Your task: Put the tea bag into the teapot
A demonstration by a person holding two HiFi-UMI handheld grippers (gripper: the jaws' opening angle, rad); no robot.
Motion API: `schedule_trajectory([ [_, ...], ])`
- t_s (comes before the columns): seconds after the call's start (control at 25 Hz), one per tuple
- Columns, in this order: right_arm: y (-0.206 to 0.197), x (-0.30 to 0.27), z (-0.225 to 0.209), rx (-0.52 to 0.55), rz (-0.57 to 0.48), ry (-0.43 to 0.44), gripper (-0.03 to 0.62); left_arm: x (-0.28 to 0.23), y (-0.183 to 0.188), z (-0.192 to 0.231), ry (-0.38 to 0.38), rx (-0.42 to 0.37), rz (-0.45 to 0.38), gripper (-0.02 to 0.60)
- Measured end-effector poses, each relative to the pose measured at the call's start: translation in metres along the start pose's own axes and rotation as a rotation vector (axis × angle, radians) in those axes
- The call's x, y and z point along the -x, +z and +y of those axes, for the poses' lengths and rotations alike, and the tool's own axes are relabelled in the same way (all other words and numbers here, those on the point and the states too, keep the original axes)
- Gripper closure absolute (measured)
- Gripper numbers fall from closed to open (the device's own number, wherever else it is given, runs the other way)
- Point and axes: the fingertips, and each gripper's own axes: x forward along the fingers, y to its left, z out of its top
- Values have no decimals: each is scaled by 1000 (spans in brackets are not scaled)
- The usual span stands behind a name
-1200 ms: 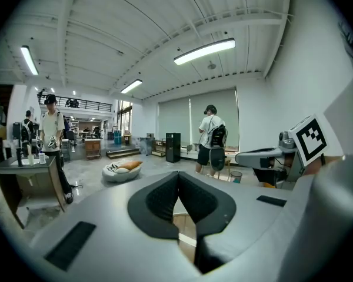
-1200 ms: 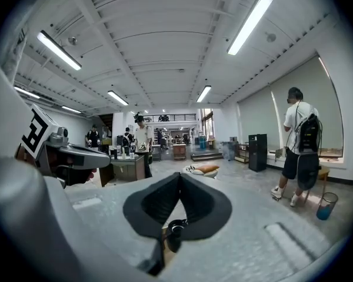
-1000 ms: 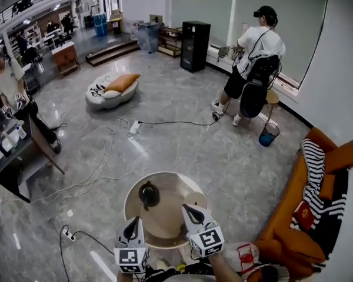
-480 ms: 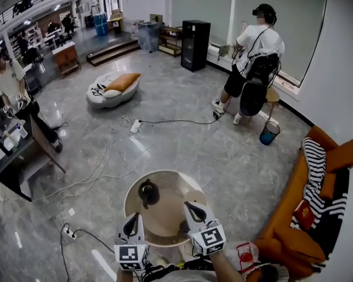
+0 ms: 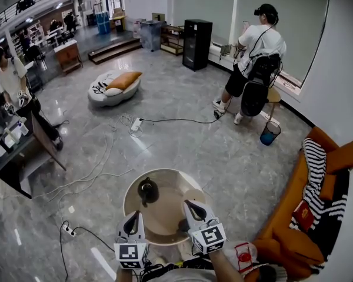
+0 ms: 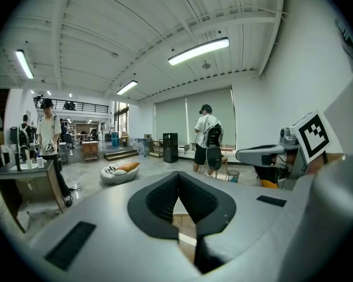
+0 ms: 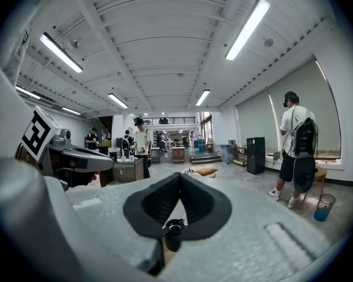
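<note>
Left tool point(image 5: 133, 217): the jaws were seen closed tip to tip with nothing between them. It was held level over the bench point(image 5: 165, 213) edge at 7 o'clock.
Right tool point(image 5: 189, 205): the jaws were seen closed as well, with nothing visible between the pads. It was held over the bench at 5 o'clock.
Teapot point(image 5: 147, 191): it stood upright on the round bench at about 10 o'clock, well apart from both tools.
Tea bag: it could not be made out in any view. A small dark patch on the bench beside the right tool was too small to be named.
Step in hand: this was judged unsettled. The scene fitted a bag already dropped into the pot, and equally a bag yet to be brought to it.
Next move: none could be fixed from these pictures, because the bag's place had to be known first.
Head view only: the whole bench was shown from above, with the pot's place on it and both tools side by side.
Right gripper view only: the teapot point(image 7: 173, 232) was framed in the gap under the closed jaws, straight ahead at 12 o'clock, with a pale ring at its top.
Left gripper view only: bare bench was shown under its jaws and no pot. The right tool was seen at 3 o'clock.
</note>
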Motion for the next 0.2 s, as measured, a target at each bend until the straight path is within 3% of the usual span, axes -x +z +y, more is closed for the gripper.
schedule_trajectory([
  [0.2, -2, 0, -2, 0, -6, 5, 595, -2, -3, -2, 4, -6, 4, 565],
])
